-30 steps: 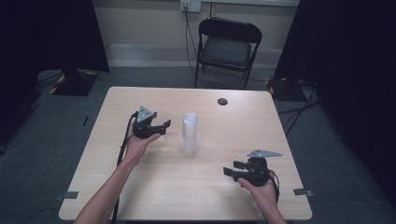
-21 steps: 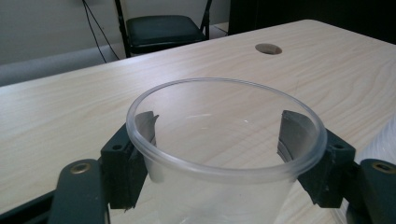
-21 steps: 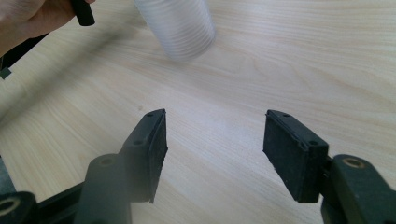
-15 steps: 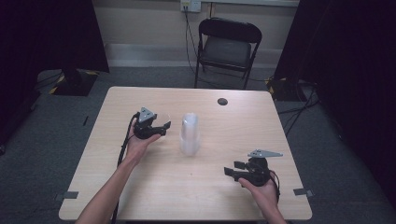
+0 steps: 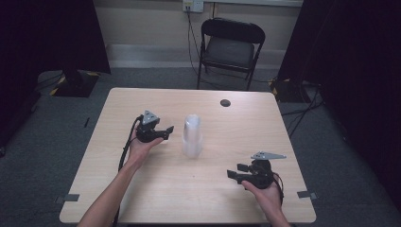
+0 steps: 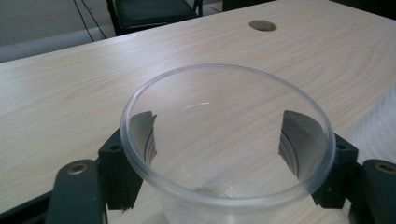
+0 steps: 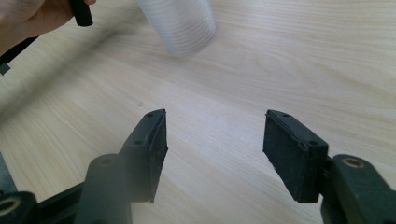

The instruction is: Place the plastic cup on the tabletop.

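Little is changed from a second ago: both hands are kept in place. A clear cup (image 6: 224,154) is pinched between the jaws of the left gripper (image 5: 163,134), just left of the cup stack (image 5: 192,136) standing at the table's (image 5: 142,189) middle. The right gripper (image 5: 239,171) is held near the front right edge, its jaws spread with nothing between them. Bare wood is left between the stack and the right gripper, and along the far edge beside a round hole (image 5: 225,102).
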Action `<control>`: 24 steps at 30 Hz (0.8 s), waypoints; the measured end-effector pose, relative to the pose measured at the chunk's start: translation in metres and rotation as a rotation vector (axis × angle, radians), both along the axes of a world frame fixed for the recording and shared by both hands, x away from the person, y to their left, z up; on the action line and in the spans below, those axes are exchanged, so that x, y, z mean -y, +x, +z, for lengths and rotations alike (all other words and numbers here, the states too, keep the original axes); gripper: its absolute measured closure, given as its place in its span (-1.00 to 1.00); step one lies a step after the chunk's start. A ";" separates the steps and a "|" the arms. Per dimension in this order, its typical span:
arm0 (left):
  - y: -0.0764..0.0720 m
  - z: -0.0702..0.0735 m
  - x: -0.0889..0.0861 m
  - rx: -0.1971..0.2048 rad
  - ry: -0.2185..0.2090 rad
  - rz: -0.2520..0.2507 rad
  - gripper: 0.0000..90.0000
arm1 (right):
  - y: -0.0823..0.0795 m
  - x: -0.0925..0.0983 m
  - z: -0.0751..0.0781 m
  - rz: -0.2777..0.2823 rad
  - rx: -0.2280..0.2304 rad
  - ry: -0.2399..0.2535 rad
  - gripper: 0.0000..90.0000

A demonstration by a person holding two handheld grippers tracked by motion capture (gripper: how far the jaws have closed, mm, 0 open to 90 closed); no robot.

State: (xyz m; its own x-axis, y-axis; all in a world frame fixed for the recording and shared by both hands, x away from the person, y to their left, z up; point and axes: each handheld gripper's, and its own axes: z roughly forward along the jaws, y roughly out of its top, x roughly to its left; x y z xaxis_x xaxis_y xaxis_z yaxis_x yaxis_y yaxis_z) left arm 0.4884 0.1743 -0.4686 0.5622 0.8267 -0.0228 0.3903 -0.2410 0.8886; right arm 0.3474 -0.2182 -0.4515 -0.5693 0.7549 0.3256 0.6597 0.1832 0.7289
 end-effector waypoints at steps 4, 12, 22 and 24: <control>-0.001 -0.003 0.000 -0.005 -0.007 0.004 -0.40 | 0.000 -0.001 0.000 0.005 0.003 -0.002 -0.11; -0.002 -0.007 -0.002 -0.017 0.013 0.002 -0.46 | 0.000 0.000 0.000 -0.005 0.004 0.000 -0.13; -0.007 -0.007 -0.004 -0.067 0.023 -0.008 -0.65 | -0.001 0.004 0.001 -0.017 0.015 0.006 -0.16; -0.009 -0.007 -0.006 -0.079 0.022 -0.009 -0.65 | -0.001 0.005 0.002 -0.020 0.024 0.008 -0.16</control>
